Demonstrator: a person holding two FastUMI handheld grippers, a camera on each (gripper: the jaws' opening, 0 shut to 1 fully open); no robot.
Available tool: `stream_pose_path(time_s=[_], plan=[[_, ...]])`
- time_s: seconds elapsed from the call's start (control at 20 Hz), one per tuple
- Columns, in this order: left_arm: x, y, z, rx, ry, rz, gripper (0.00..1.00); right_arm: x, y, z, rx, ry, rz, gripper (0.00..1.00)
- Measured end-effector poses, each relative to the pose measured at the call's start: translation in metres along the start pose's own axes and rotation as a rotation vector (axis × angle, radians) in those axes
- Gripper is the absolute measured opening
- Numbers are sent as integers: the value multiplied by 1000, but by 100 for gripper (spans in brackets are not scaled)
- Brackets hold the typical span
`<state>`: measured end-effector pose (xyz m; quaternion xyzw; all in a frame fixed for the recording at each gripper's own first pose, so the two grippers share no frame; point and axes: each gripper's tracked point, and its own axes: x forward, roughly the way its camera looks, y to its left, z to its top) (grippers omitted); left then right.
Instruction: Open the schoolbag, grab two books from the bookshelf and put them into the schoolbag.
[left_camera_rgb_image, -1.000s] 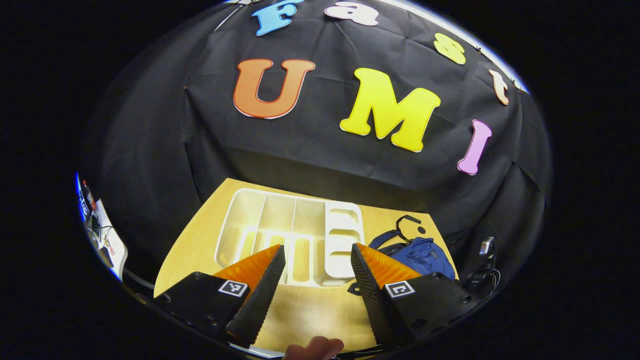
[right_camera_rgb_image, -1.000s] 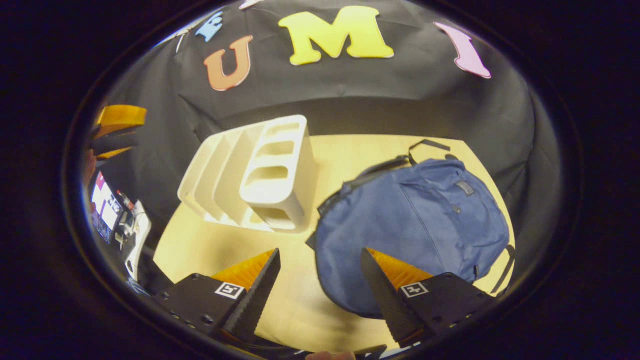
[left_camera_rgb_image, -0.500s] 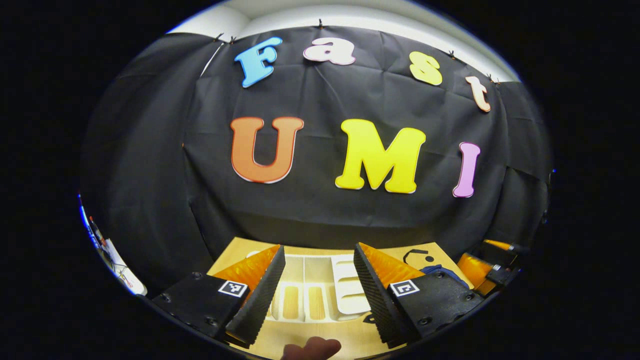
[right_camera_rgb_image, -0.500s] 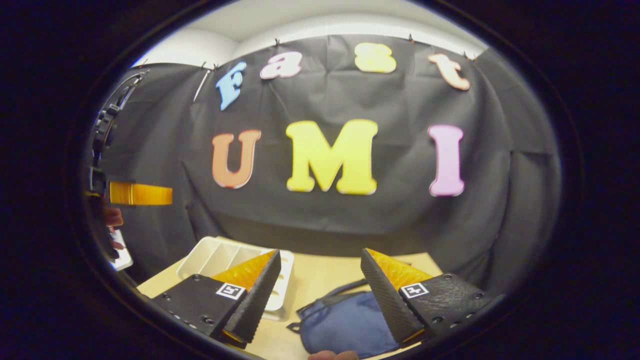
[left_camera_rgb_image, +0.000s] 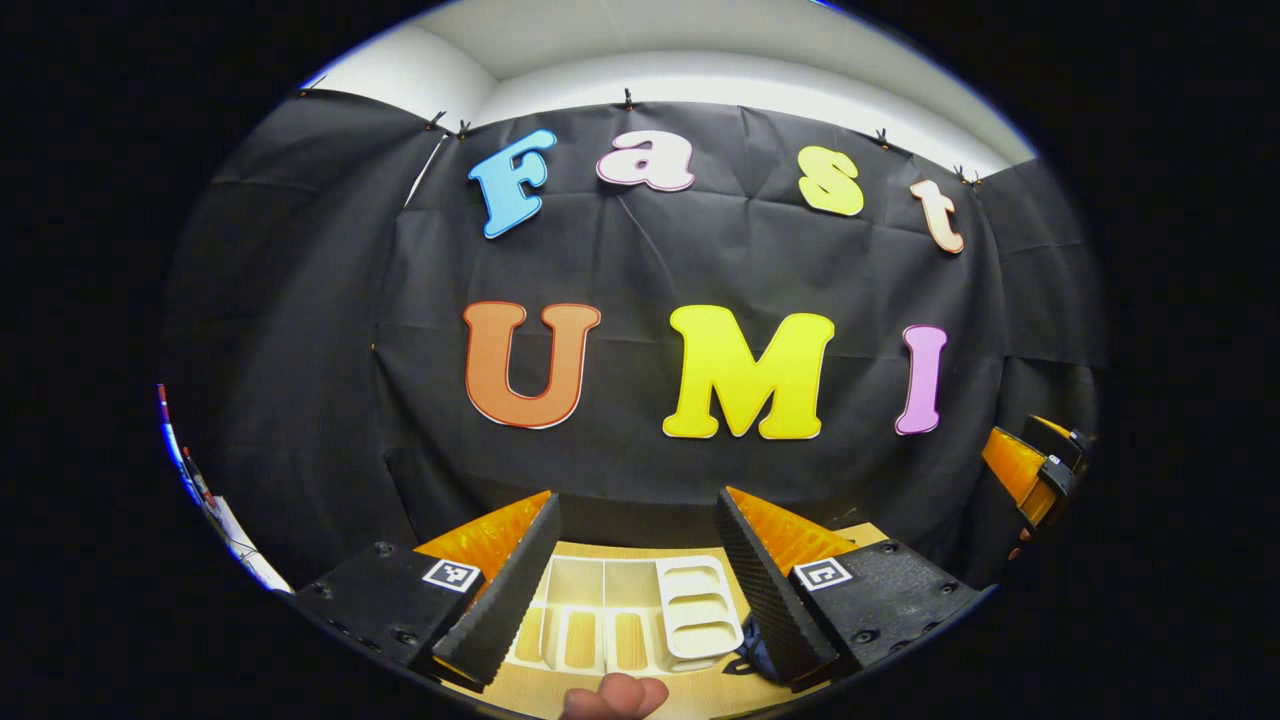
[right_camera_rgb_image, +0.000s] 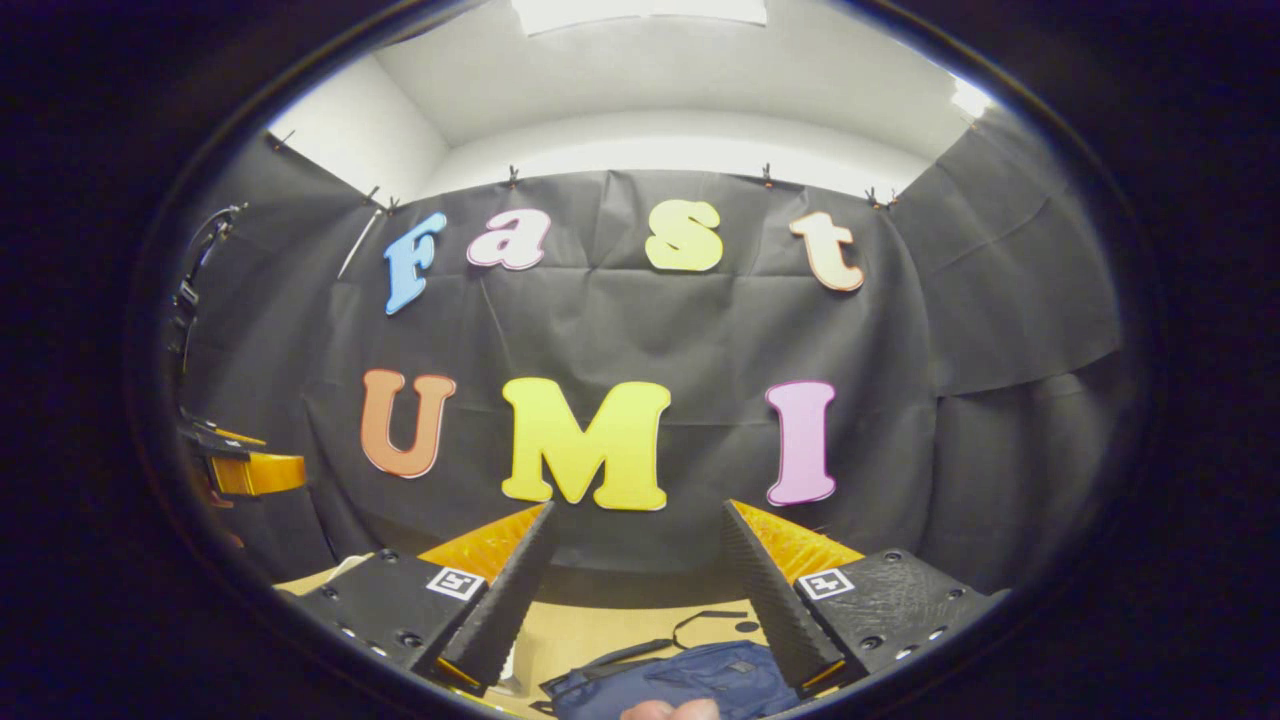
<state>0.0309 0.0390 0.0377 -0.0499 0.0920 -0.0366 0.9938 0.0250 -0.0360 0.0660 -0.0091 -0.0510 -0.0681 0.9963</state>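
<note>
Left gripper view gives us the wooden table (left_camera_rgb_image: 700, 695) with the white bookshelf (left_camera_rgb_image: 625, 610) lying on it, seen between the spread left gripper (left_camera_rgb_image: 640, 585). Right gripper view: our blue schoolbag (right_camera_rgb_image: 690, 685) lies below the spread, empty right gripper (right_camera_rgb_image: 640, 590).

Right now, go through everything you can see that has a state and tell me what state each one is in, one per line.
left gripper: open, holding nothing, raised above the table.
right gripper: open, holding nothing, raised above the schoolbag.
bookshelf: on the table, its visible slots hold no books.
schoolbag: lying flat on the table; cannot tell whether zipped or open.
table: bears the bookshelf and schoolbag.
</note>
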Motion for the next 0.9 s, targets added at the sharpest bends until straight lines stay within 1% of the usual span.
stream_pose_path(time_s=[0.1,0.15,0.2,0.4,0.45,0.5,0.85,0.9], plan=[[-3,-2,-1,19,-8,-1,98,-4,-3,-3,-4,9,-4,98],[-5,-3,0,23,-11,-3,100,-3,-5,-4,-7,15,-10,98],[-5,-4,0,25,-12,-3,98,-5,-7,-4,-7,17,-14,98],[-9,-9,0,25,-24,-6,98,-8,-12,-4,-8,21,-21,97],[-10,-9,0,27,-26,-5,100,-9,-12,-5,-9,24,-22,98],[-11,-11,0,29,-28,-3,98,-10,-12,-6,-8,26,-22,98],[-16,-18,5,36,-46,3,98,-14,-15,-7,-3,31,-16,98],[-17,-18,4,35,-46,4,95,-14,-15,-7,0,32,-16,98]])
